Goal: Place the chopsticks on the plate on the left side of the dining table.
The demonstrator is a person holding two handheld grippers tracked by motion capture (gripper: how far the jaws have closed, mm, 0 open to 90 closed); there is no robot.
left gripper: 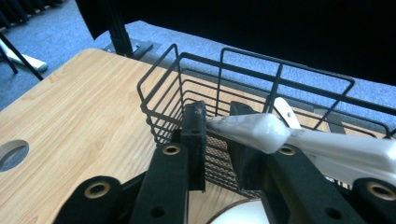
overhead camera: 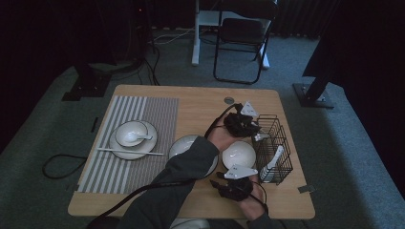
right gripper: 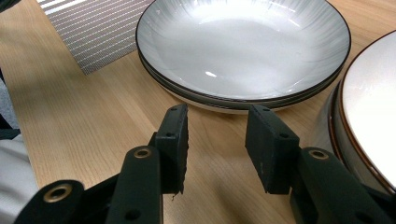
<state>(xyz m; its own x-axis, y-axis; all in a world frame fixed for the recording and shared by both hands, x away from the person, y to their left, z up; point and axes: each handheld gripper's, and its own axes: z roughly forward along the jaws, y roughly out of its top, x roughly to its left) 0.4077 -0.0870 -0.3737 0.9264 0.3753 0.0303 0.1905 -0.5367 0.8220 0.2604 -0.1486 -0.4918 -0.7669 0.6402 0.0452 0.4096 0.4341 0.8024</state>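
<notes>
scene: at a wooden table (overhead camera: 200, 102), a person works two hand-held grippers beside a black wire basket (overhead camera: 274, 143) near the right edge.
risk: the white spoon (left gripper: 254, 130) sits skewed across the jaws and could twist free or catch on the basket's rim if it is pulled before the pinch is firm; a second spoon (overhead camera: 276, 160) inside could be dragged along.
left gripper (left gripper: 217, 126): reaches across to the basket's near wall, jaws narrowed around the spoon handle; the right jaw touches it, while full contact on the other side cannot be told.
right gripper (right gripper: 216, 135): jaws spread, holding nothing, low over bare wood near the front edge, just before the stacked plates (right gripper: 243, 46).
also there: a white bowl (overhead camera: 239, 153) beside the basket; a striped placemat (overhead camera: 129, 138) at the left side, already set.
</notes>
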